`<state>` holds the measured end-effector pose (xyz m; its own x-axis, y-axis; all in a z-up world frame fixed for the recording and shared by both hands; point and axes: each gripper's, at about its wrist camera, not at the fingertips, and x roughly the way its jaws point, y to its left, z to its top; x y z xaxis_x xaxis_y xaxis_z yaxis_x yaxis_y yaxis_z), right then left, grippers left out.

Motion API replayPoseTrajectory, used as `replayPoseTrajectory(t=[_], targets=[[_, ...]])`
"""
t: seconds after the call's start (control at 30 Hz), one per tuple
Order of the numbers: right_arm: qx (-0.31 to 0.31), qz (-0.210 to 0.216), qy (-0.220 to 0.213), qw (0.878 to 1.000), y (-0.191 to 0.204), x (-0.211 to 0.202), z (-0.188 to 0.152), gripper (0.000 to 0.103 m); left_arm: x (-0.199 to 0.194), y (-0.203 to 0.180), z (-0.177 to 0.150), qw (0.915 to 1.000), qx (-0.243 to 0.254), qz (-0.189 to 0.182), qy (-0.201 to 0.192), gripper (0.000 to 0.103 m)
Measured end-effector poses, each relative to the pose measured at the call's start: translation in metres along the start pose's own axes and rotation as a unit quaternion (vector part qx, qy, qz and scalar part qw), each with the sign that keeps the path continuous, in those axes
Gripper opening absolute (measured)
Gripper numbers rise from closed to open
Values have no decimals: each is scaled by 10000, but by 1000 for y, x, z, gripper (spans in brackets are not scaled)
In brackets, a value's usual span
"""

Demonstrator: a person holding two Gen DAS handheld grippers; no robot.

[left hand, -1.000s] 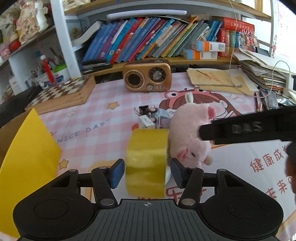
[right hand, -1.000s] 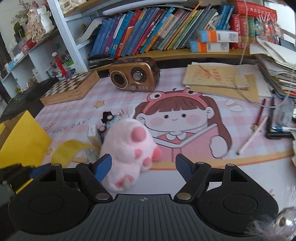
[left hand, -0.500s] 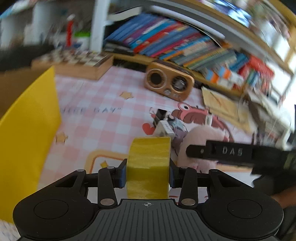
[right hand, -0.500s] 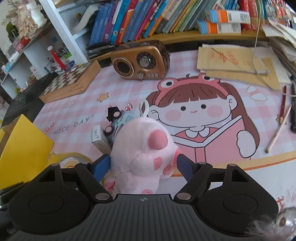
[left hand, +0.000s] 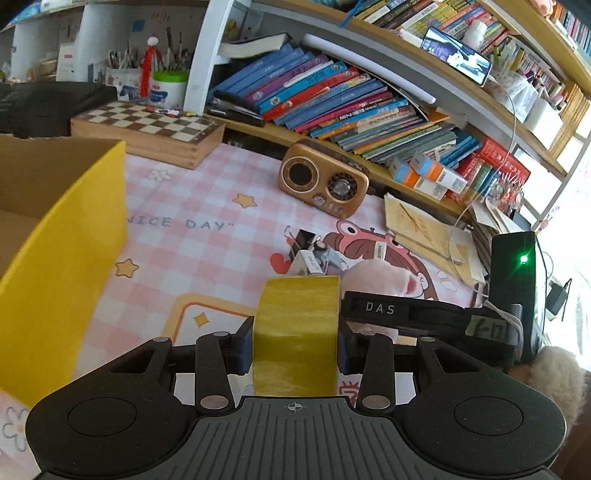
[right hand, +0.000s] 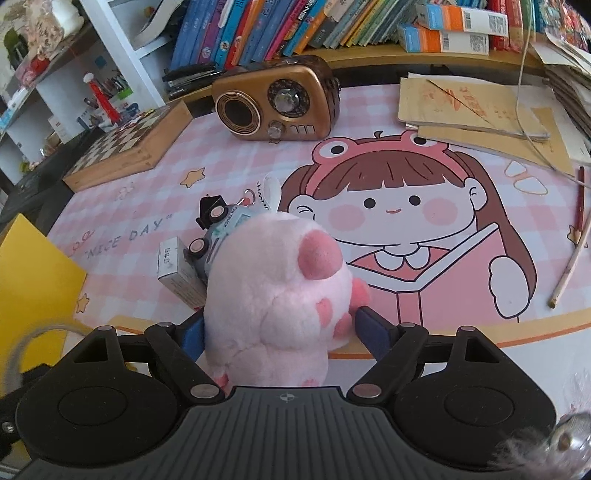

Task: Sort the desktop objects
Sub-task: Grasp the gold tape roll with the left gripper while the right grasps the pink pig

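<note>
The left gripper [left hand: 295, 349] angles down over the mat [left hand: 192, 236], its blue pads clamped on the flat sides of a yellow tape roll [left hand: 297, 332] held on edge, beside the yellow box [left hand: 62, 258]. The right gripper [right hand: 279, 334] tilts steeply down with its jaws spread around the pink plush [right hand: 277, 295]; whether the pads press it, I cannot tell.

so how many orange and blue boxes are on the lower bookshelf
2, both lying flat on the lower shelf at the right end of the book row: one box stacked on the other box. More could be hidden among the books.
</note>
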<state>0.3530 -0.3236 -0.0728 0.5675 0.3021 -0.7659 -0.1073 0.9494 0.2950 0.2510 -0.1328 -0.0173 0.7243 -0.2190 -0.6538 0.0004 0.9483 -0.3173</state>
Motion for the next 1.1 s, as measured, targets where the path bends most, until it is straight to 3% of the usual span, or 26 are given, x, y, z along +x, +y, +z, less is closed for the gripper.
replayPoseTrajectory(t=[0.03, 0.2, 0.83, 1.1], targets=[[-39, -1, -19, 10000, 0, -1, 0, 70, -3, 1, -1, 10000, -29, -40, -24, 39], [-76, 33, -76, 9999, -2, -8, -2, 61, -17, -2, -5, 9999, 67, -80, -110, 39], [-146, -52, -620, 9980, -9, -131, -65, 61, -59, -15, -28, 9975, 647, 174, -234, 39], [-131, -190, -647, 9976, 8, -161, -101, 61, -83, -15, -42, 9950, 959, -29, -265, 39]])
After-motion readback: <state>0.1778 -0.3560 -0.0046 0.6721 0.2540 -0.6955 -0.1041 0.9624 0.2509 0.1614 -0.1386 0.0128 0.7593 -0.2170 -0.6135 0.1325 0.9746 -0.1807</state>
